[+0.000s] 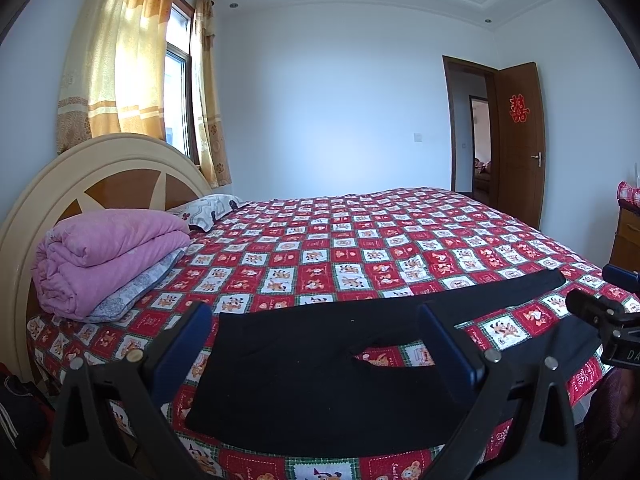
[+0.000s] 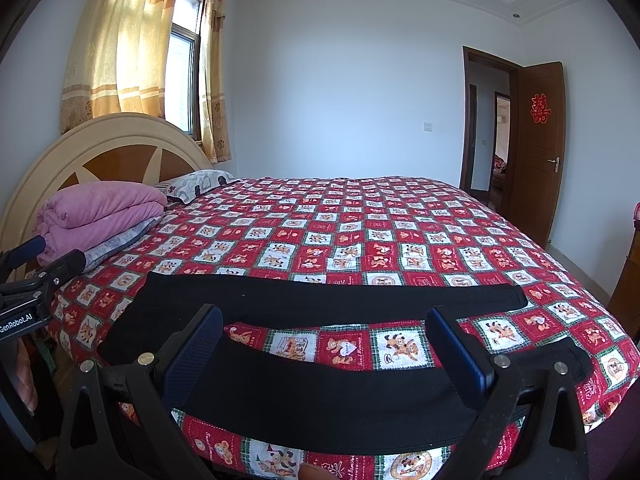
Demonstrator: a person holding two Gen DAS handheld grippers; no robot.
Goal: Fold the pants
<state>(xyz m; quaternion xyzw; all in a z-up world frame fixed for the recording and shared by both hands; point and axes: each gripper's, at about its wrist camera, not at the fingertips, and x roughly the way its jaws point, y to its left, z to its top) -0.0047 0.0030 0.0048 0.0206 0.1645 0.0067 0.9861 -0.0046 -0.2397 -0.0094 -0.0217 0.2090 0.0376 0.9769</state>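
Black pants (image 1: 304, 376) lie flat on the near edge of the bed, waist to the left, legs spread apart to the right. They also show in the right wrist view (image 2: 320, 396), with the far leg (image 2: 340, 298) behind. My left gripper (image 1: 316, 344) is open and empty, held above the waist and crotch area. My right gripper (image 2: 326, 344) is open and empty, held above the near leg. The right gripper shows at the right edge of the left wrist view (image 1: 600, 312). The left gripper shows at the left edge of the right wrist view (image 2: 28, 276).
The bed has a red patchwork cover (image 1: 360, 248) and a cream headboard (image 1: 100, 160). A folded pink quilt (image 1: 104, 256) and a pillow (image 1: 208, 206) lie at the head end. A wooden cabinet (image 1: 626, 232) stands at the right. An open brown door (image 1: 520, 140) is behind.
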